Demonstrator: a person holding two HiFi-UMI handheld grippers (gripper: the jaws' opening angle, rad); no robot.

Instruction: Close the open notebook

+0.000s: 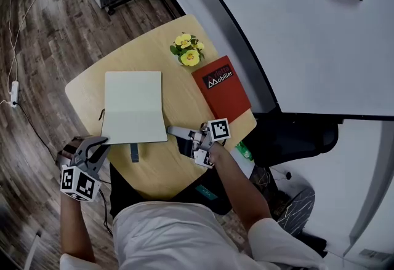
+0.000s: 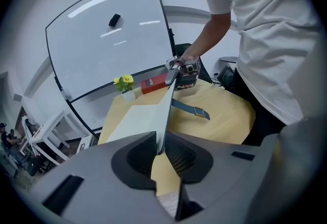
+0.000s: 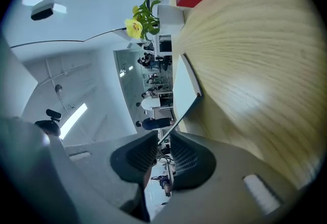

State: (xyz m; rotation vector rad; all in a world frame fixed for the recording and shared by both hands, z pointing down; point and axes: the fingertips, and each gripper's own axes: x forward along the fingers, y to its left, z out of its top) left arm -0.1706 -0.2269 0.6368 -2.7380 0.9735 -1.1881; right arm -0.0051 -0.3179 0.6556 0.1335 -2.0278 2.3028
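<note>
White rectangular notebook (image 1: 133,107) — rounded wooden table (image 1: 161,171)

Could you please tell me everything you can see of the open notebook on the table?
The notebook lies open on the wooden table, blank off-white pages up, with a crease across its middle. Its far half lies flat; the near half is tilted up off the wood. The left tongs pinch its near left corner, the right tongs its near right corner. A dark strap lies on the table by its near edge.

Soft, even overhead light casts faint shadows, ceiling-light streaks glare on the whiteboard (image 2: 102,34), and both gripper views are fisheye-warped and dark-cornered.
</note>
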